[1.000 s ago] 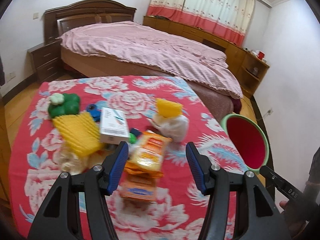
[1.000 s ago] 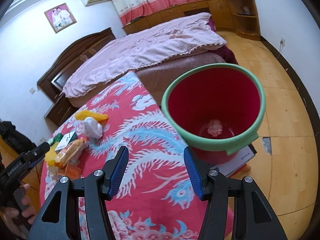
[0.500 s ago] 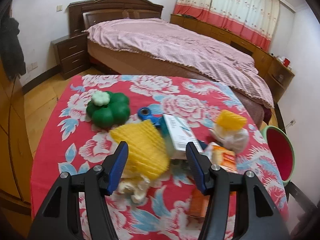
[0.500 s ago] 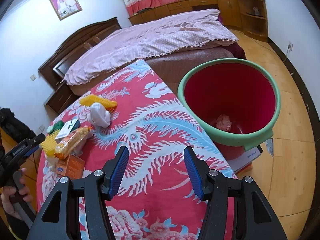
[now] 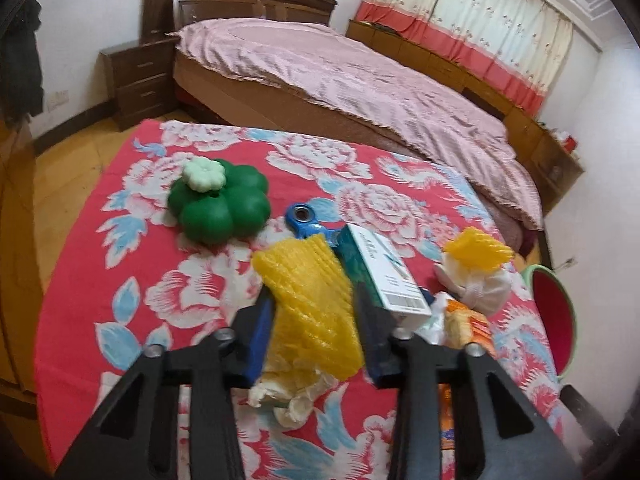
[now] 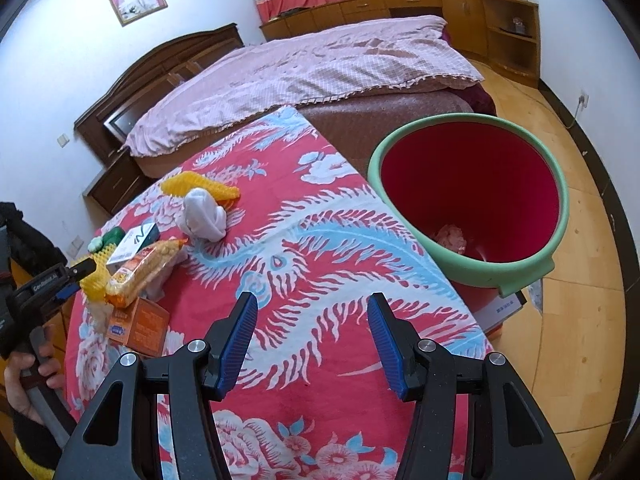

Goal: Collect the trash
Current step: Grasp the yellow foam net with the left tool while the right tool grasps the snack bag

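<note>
A: Where is the left gripper (image 5: 314,312) right now?

B: Low over the red floral tablecloth (image 5: 120,264), with the yellow foam net (image 5: 308,300) between its blue pads. The jaws are closing around it. The picture smears there, so I cannot tell whether the pads press on the foam already or just flank it.

A: What lies around that net?

B: A crumpled whitish wad (image 5: 292,396) sits under its near end. A white and teal carton (image 5: 384,276) lies just beside it on the right, touching it, and a blue spinner toy (image 5: 300,220) pokes out behind. A green pumpkin-shaped toy (image 5: 218,208) stands apart to the left. Further right is a white bundle (image 5: 476,284) with a second yellow foam piece (image 5: 478,250) on top.

A: And the right gripper (image 6: 312,348)?

B: Its jaws stand spread with nothing between them, hovering above the cloth's feathered pattern.

A: Where does the trash go?

B: A red bucket with a green rim (image 6: 492,276) stands on the floor just off the table's corner, a pinkish scrap (image 6: 452,236) at its bottom. From that view, an orange snack bag (image 6: 140,268) and an orange box (image 6: 140,326) lie by the pile, near the person's hand (image 6: 28,376) on the left gripper's handle.
</note>
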The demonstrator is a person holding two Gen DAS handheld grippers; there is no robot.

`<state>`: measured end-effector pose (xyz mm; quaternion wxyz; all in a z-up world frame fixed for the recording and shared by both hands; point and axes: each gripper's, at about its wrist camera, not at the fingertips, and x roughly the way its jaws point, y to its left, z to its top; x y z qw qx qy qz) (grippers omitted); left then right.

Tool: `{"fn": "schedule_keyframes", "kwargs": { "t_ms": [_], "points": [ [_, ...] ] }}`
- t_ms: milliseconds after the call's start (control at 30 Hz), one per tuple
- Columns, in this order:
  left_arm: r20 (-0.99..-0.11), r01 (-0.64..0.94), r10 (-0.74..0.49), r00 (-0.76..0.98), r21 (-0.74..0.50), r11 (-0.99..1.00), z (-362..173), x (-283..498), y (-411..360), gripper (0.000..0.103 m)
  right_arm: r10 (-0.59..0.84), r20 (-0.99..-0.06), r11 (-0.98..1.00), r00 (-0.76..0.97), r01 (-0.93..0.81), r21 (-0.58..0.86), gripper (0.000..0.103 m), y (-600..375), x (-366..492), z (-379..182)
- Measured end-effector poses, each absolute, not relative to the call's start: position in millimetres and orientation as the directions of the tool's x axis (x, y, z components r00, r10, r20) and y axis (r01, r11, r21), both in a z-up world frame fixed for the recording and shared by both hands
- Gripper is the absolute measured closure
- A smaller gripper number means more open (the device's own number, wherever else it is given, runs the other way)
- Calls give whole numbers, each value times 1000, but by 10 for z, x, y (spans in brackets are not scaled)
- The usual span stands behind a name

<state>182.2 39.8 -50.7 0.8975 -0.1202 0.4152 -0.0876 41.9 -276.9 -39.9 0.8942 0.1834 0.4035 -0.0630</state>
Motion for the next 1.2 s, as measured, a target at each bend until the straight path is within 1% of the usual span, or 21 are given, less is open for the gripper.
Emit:
{"fn": "schedule_keyframes", "kwargs": {
  "t_ms": [33,100,167,267,500,633,867,900,933,1000,1200],
  "points": [
    [-721,64,-274,636,-304,950,-514,1818,402,74,38,-746,926,665,258,277,44,-2759,425,-400],
    [-712,71,-287,640,-317,946,-507,1797,406,83,41,-747,928,664,252,275,44,-2737,440,-400],
    [-703,75,-295,647,-327,942,-497,1764,418,88,46,-748,931,662,243,273,44,-2712,459,-398],
    [-686,84,-319,654,-353,932,-456,1698,449,91,52,-748,937,662,226,266,44,-2665,493,-389],
    [-622,102,-350,701,-398,911,-231,1456,551,91,84,-740,954,667,160,253,44,-2462,643,-318],
    [-591,95,-348,728,-415,905,-124,1339,638,91,119,-734,959,668,115,260,44,-2309,739,-280],
    [-560,77,-341,755,-441,894,-40,1199,819,91,195,-727,955,659,41,293,44,-1996,939,-233],
    [-558,69,-335,759,-443,894,-39,1182,852,91,201,-727,955,656,32,293,44,-1938,971,-226],
    [-558,66,-333,760,-444,894,-47,1176,865,91,206,-728,955,654,27,294,36,-1896,998,-224],
    [-558,55,-326,763,-447,893,-62,1153,909,91,211,-732,956,648,17,291,26,-1792,1066,-228],
    [-567,27,-319,759,-463,886,-148,1121,1053,92,222,-749,961,625,-8,278,26,-1519,1223,-277]
  ]
}}
